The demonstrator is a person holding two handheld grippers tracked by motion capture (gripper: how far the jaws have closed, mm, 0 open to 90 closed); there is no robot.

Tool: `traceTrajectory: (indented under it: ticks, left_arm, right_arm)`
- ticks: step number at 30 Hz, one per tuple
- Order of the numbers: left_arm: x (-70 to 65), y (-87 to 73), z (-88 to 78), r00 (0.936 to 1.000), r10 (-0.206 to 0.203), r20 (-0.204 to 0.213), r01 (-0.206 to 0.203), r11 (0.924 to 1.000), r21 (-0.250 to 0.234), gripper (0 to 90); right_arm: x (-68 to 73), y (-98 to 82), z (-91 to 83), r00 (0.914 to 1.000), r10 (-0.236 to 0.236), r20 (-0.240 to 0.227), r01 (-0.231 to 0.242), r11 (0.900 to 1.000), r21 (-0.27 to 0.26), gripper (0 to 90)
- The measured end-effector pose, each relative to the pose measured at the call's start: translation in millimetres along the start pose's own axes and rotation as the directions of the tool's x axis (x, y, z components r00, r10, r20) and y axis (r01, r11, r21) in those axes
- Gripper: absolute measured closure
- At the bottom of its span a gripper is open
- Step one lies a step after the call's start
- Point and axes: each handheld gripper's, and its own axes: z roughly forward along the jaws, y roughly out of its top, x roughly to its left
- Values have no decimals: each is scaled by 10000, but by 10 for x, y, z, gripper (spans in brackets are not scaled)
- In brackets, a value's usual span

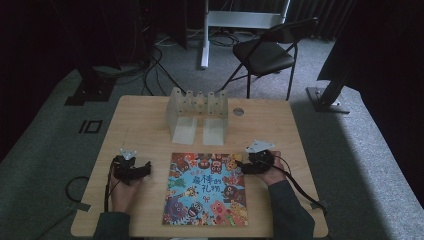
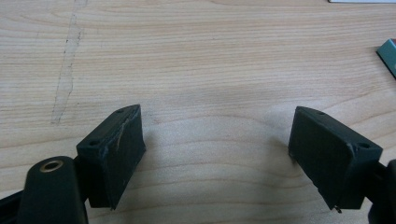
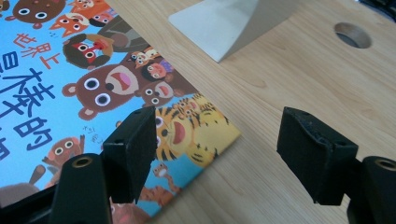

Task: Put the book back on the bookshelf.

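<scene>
A picture book (image 1: 207, 189) lies flat in the middle of the wooden worktop (image 1: 285, 125), close to the person's edge. Its cover is bright blue, full of cartoon animals, with big letters across the middle. The book is taller than it is wide. Its long side runs from the person toward the far edge, and the cover faces up. In the high view the letters read the right way up for the person.

The left claw (image 1: 145, 168) rests on bare wood, just left of the book and apart from it. Its jaws are spread wide with nothing between them. The right claw (image 1: 243, 165) sits at the book's far right corner. Its jaws are spread wide too and hold nothing; in the right gripper view one jaw hangs over the cover and the other over the wood.

Behind the book stands a pale rack (image 1: 197, 106) with slots, a likely home for the book.

The book looks thin, light and a bit bendy, with a smooth cover that may slip. Lying flat, it is hard to get under. I think a corner or the right edge is the best place to pinch
</scene>
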Motion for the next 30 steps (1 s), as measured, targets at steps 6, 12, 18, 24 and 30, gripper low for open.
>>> traceTrajectory:
  ticks: [6, 12, 18, 24, 30]
  left_arm:
    - [4, -3, -2, 10000, 41, 47, -41, 10000, -17, 182]
    - [-13, -4, -16, 10000, -31, -5, 31, 10000, -7, 183]
    - [-86, 26, -80, 9991, 178, 397, -191, 9993, 316, 425]
    - [-186, 45, -175, 9872, 515, 1510, -487, 9986, -219, 373]
    - [-479, 34, -331, 9584, 1717, 2279, -1572, 9843, -802, 287]
  right_arm:
    - [53, 20, 148, 9995, -147, -289, 156, 9993, 333, 262]
    - [46, 26, 262, 9991, -24, -435, 43, 9990, 441, 254]
    - [-39, -11, 405, 9964, 462, -715, -418, 9972, 613, 242]
    - [-80, -60, 450, 9925, 780, -946, -723, 9954, 621, 238]
    - [-104, -64, 476, 9878, 996, -1199, -932, 9939, 585, 236]
